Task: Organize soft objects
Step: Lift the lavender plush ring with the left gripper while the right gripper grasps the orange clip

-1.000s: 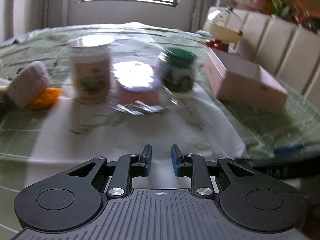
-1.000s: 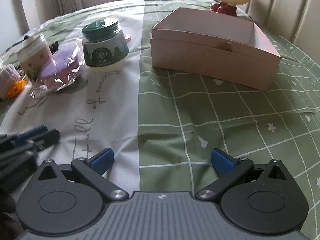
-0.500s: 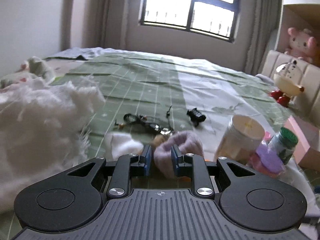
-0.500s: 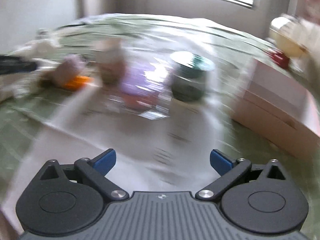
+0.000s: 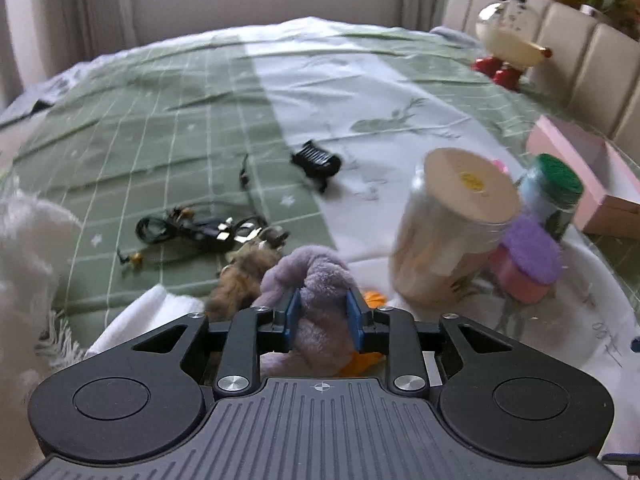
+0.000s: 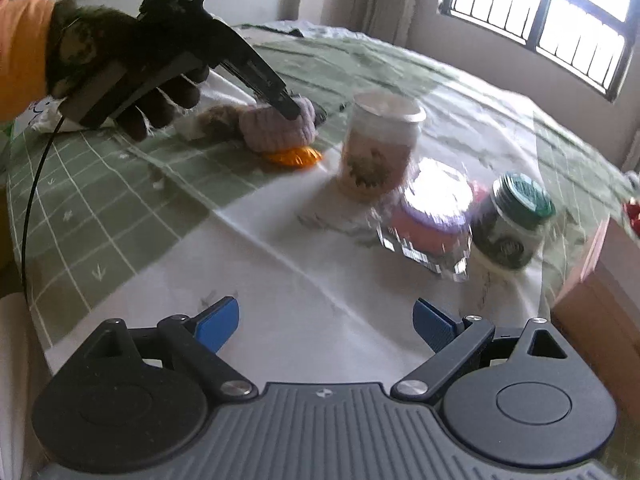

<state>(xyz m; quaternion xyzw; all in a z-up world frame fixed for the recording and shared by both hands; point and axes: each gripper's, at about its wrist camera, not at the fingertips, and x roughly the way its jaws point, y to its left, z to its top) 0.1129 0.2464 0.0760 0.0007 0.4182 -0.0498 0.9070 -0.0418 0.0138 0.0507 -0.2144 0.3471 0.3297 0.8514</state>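
Lilac plush toy (image 5: 320, 280) lies on the bed (image 5: 200, 92), over something orange (image 6: 294, 157), beside the beige-lidded jar (image 5: 452, 228). Your left gripper (image 5: 323, 311) has it between its pads, the jaws having just widened slightly. Your right gripper (image 6: 326, 322) hangs wide apart, holding nothing.

Lilac plush (image 5: 320, 280), orange underside (image 6: 294, 157); green-and-white checked bedspread (image 5: 168, 120).
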